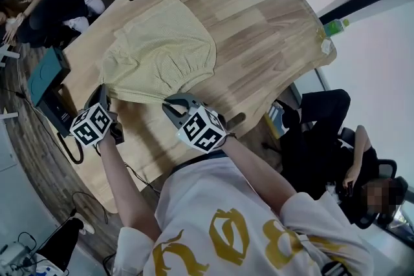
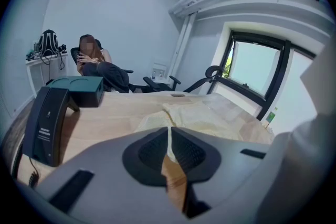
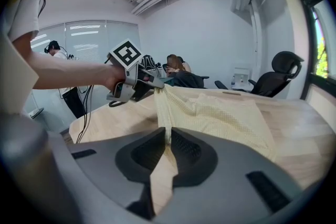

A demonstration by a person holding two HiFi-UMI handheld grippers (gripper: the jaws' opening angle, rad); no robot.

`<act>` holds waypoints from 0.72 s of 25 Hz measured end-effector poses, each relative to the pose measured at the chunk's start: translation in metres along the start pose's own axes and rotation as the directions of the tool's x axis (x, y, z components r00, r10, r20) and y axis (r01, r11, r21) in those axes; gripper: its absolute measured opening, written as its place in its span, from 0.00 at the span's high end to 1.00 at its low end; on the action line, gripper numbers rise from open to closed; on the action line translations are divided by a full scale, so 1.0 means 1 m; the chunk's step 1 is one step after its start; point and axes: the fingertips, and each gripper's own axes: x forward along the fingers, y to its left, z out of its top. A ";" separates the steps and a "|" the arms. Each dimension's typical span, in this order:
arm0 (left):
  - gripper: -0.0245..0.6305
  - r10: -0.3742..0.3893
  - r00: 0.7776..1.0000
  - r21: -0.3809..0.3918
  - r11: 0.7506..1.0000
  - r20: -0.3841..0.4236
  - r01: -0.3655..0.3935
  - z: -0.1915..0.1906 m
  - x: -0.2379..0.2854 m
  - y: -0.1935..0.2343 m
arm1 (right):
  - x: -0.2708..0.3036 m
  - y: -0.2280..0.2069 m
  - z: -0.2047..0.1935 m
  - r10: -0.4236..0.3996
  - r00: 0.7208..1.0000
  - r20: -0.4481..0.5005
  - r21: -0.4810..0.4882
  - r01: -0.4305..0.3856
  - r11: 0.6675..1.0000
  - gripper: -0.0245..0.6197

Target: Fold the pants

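Now at the table: one pair of pale yellow pants (image 1: 162, 48) lies spread on the wooden table (image 1: 265, 29), its near edge raised off the wood and the rest flat.
Left gripper (image 1: 105, 95): clenched on one end of that near edge; its own view shows a thin fold pinched between the ribbed pads.
Right gripper (image 1: 173, 102): likewise clamped on the fabric, further along the same edge, with cloth running up from between its jaws.
Why held so: two grips set apart on one edge likely keep it taut and straight, ready to be carried over the far half as a clean fold. By that reading the fold is begun but not yet laid.
Why placed so: the garment sits mid-table, apart from the clutter at the left edge, with bare wood around it.
Count, task things: one garment, two grippers, both gripping it.
Count, bystanders: two seated in the head view, one person (image 1: 39, 10) at far left and one person (image 1: 326, 126) in an office chair at right.
Count, other items: one teal box (image 1: 44, 74), one dark stand (image 1: 61, 114) beside it, and one green bottle (image 1: 336, 26) by the table's far corner.
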 end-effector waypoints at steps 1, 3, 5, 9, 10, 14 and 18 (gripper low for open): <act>0.93 -0.007 1.000 0.004 1.000 0.001 0.007 0.004 0.002 -0.003 | -0.001 -0.003 0.002 -0.008 1.000 0.006 0.002 0.008 1.000 0.91; 0.93 -0.015 1.000 0.022 1.000 0.003 0.015 0.011 0.005 -0.007 | -0.003 -0.007 0.003 -0.018 1.000 0.011 0.007 0.018 1.000 0.91; 0.93 -0.025 1.000 0.042 0.999 0.005 0.025 0.018 0.009 -0.013 | -0.005 -0.011 0.005 -0.028 0.999 0.018 0.012 0.028 1.000 0.91; 0.93 -0.046 0.999 0.040 0.998 0.017 0.046 0.032 0.015 -0.025 | -0.010 -0.020 0.010 -0.040 0.998 0.042 0.035 0.038 0.999 0.91; 0.93 -0.049 0.999 0.036 0.998 0.022 0.048 0.035 0.017 -0.028 | -0.011 -0.022 0.010 -0.039 0.998 0.044 0.042 0.037 0.998 0.91; 0.93 -0.064 0.998 0.040 0.997 0.029 0.063 0.049 0.022 -0.041 | -0.016 -0.033 0.014 -0.042 0.998 0.048 0.048 0.040 0.998 0.91; 0.93 -0.091 0.995 0.046 0.995 0.046 0.089 0.071 0.030 -0.062 | -0.026 -0.047 0.021 -0.048 0.996 0.080 0.085 0.041 0.996 0.91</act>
